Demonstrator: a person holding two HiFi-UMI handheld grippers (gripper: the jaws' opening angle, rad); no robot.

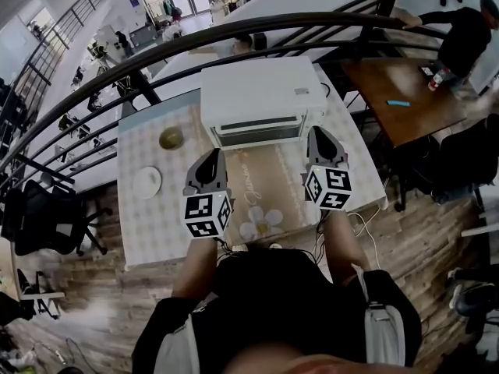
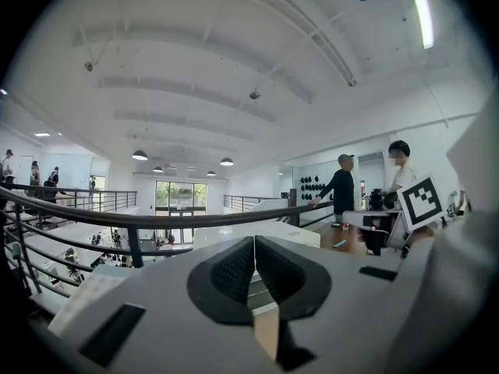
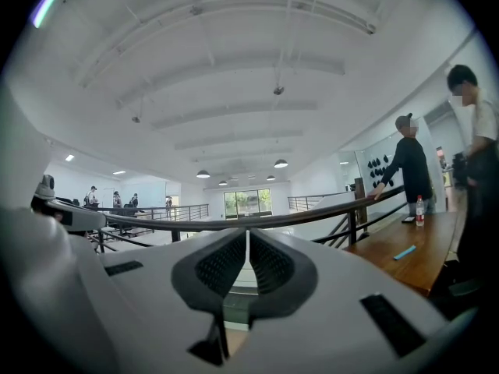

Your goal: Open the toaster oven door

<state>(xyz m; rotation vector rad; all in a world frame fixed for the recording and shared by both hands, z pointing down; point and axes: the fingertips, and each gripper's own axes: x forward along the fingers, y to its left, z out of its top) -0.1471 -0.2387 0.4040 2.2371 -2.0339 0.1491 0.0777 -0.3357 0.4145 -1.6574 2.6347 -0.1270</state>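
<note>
Forearms stretch forward from the body. The left gripper [image 1: 210,158] has its jaws pressed together and the right gripper [image 1: 320,135] a slit apart, both empty and roughly level just before the white toaster oven [image 1: 261,92] on the table [image 1: 156,209]. Its door [image 1: 257,133] looks rigid and hinged, probably best pulled by the top edge, though the light box may slide.

**No writing we can read**

We make out no words. The cursive lettering [image 1: 252,187] on the runner [image 1: 274,179] between the left tongs [image 1: 209,167] and the right tongs [image 1: 322,142] is too small. So is the label [image 1: 302,91] on the toaster oven [image 1: 261,100] beyond them.
</note>
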